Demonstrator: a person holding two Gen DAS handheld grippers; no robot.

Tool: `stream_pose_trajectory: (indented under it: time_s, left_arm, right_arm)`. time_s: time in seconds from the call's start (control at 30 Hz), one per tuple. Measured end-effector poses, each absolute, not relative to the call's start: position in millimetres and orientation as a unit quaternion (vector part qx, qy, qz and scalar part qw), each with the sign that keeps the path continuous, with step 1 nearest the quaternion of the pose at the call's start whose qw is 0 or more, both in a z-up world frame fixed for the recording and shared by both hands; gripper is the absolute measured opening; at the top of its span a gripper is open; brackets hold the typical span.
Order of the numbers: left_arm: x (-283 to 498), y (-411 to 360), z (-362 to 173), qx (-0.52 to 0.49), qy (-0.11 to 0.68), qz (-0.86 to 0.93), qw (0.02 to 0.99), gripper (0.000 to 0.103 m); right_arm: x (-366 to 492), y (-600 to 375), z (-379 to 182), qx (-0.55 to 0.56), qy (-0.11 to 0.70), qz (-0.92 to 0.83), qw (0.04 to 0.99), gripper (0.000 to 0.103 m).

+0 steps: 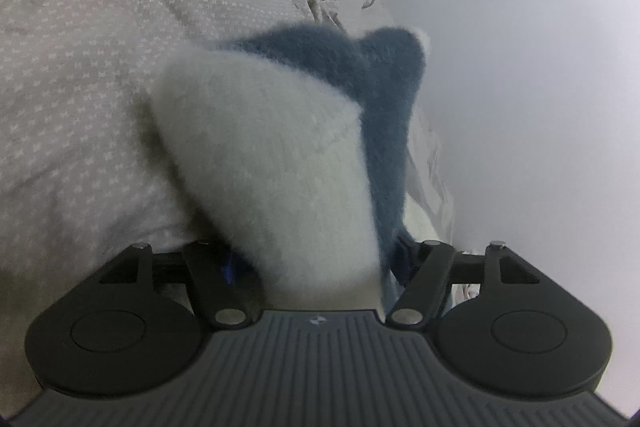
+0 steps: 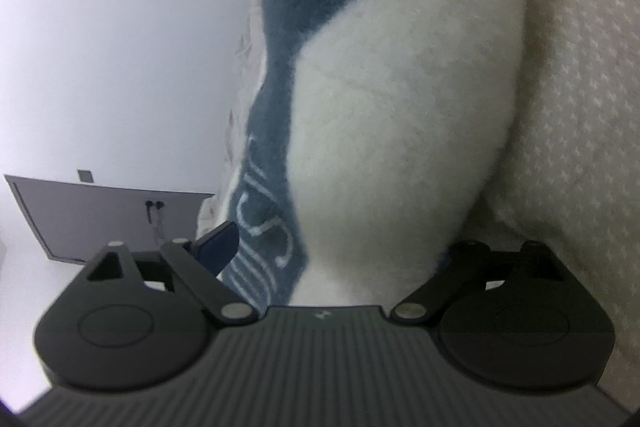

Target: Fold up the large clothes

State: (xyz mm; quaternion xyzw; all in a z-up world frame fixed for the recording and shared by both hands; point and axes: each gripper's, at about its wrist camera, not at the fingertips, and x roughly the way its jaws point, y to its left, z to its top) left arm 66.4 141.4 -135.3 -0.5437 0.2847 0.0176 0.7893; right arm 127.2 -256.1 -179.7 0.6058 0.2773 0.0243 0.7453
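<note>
Left gripper [image 1: 320,263]: fingers closed on fuzzy white-and-blue sweater [image 1: 276,155]. Right gripper [image 2: 340,259]: fingers likewise clamped on sweater [image 2: 400,131]. Garment bunched, hanging from both grips over patterned bedspread [image 1: 80,67]. Advice: keep equal tension, spread grips apart, lay flat before folding. Containers: none visible.

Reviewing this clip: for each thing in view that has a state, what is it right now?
Left gripper: shut on the sweater.
Right gripper: shut on the sweater.
Sweater: fuzzy white and blue, bunched, lifted off the bedspread at both grips.
Bedspread: spread out, wrinkled near the wall.
</note>
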Motion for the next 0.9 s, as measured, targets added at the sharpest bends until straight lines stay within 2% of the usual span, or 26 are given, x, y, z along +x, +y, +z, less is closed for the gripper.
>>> stream_pose_trajectory:
  time_s: [0.2, 0.23, 0.3, 0.4, 0.5, 0.9]
  left_arm:
    - [78.7, 144.5, -135.6, -0.533, 0.284, 0.023, 0.796, 0.073]
    - [79.6, 144.2, -134.4, -0.529, 0.283, 0.024, 0.799, 0.071]
    - [81.5, 143.4, -129.4, -0.518, 0.281, 0.024, 0.808, 0.063]
    - [81.6, 137.8, -115.7, -0.478, 0.277, 0.034, 0.833, 0.053]
    - [76.3, 132.9, -102.8, -0.455, 0.263, 0.039, 0.85, 0.048]
    - [21.7, 135.8, -61.0, -0.42, 0.223, 0.007, 0.88, 0.045]
  right_arm:
    - [147.7, -257.6, -177.3, 0.562, 0.293, 0.025, 0.773, 0.077]
    - [149.1, -257.9, -176.6, 0.558, 0.292, 0.028, 0.777, 0.074]
    - [148.1, -258.7, -173.3, 0.54, 0.288, 0.035, 0.79, 0.061]
    - [151.9, -253.2, -156.3, 0.482, 0.279, 0.051, 0.829, 0.049]
    - [149.1, -246.0, -143.3, 0.453, 0.267, 0.057, 0.849, 0.042]
    - [104.5, -240.0, -109.3, 0.417, 0.248, 0.083, 0.87, 0.039]
